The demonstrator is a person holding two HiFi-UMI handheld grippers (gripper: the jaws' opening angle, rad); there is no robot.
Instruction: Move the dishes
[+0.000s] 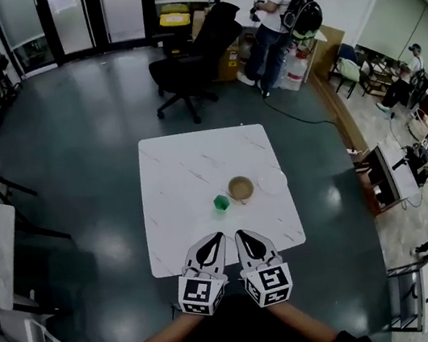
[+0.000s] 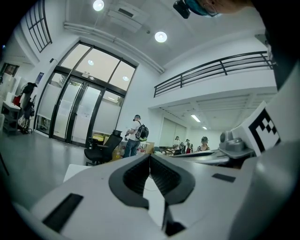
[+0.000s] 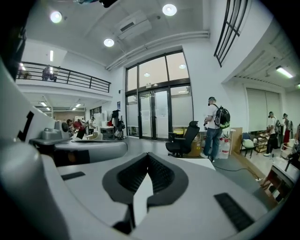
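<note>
White table (image 1: 189, 170) mid-frame. Nothing started yet, left gripper (image 1: 213, 242) and right gripper (image 1: 244, 236) at its lower edge, jaws clenched, empty. Next I'd say: open up, reach the bowl (image 1: 240, 188).

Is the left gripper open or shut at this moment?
Shut. The left gripper shows, in its own view, both jaws touching at the tips, with nothing held between them.

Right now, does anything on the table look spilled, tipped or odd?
Nothing stands out. The brown bowl sits upright on the white table, a small green object at its left, a white dish at its right; no spill shows. The left gripper and right gripper are at the near edge, jaws together, empty.
</note>
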